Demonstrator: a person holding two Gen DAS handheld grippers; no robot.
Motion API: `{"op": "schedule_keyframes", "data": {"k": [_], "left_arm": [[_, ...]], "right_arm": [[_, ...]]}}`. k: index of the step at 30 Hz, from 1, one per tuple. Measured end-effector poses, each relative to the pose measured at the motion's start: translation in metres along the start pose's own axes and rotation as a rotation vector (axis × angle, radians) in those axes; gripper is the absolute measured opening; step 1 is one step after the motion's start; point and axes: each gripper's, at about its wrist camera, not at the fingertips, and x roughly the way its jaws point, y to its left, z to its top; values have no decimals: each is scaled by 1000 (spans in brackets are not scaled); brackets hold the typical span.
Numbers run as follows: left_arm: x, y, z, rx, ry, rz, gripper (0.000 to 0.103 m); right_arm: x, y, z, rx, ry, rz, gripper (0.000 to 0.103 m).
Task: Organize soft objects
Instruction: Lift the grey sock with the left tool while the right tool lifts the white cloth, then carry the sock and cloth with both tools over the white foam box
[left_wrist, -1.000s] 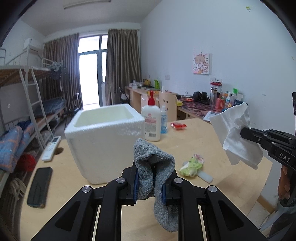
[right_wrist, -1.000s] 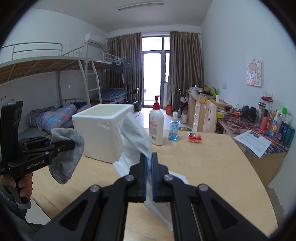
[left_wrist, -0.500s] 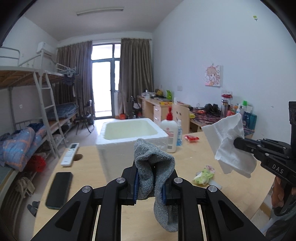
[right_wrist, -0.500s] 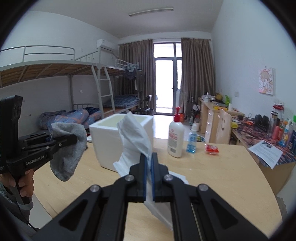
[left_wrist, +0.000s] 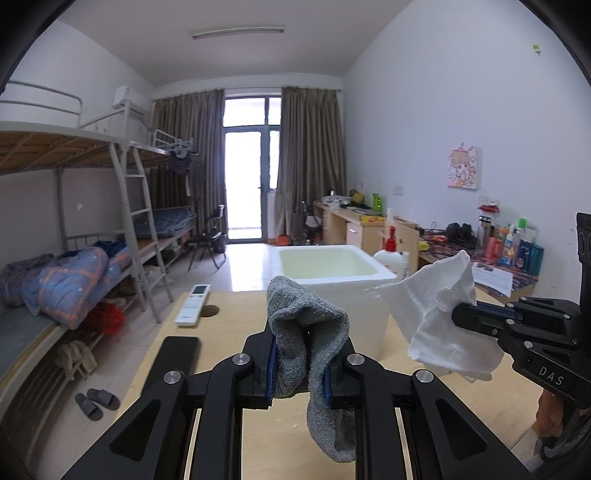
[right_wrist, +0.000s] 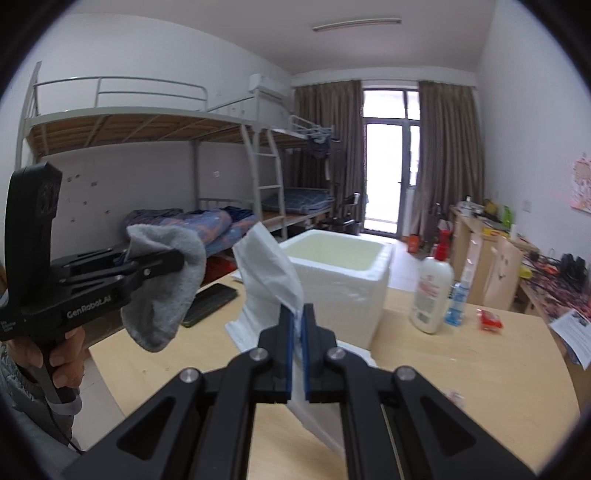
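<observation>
grey sock (left_wrist: 308, 338) pinched in left tongs (left_wrist: 300, 363); white cloth (right_wrist: 271, 275) in right tongs (right_wrist: 297, 345)

Your gray sock (left_wrist: 314, 354) hides the left gripper's (left_wrist: 301, 363) pad faces. White cloth (right_wrist: 269, 273) covers the foam box's (right_wrist: 343, 280) near-left corner. Bottle (right_wrist: 432, 295) label unreadable.

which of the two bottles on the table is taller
The white pump bottle with the red pump top is taller. The small clear bottle with blue liquid stands just to its right and reaches only about to the white one's shoulder.
</observation>
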Motion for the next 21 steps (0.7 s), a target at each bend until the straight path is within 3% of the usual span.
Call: {"op": "schedule_keyframes", "data": {"k": [10,21], "left_arm": [[-9,24,-9,-45,1,68,19],[-9,30,1,-61,-16,109,19]], "right_arm": [[18,20,2,-20,12,70,6],[32,27,12,-18,30,76,6]]}}
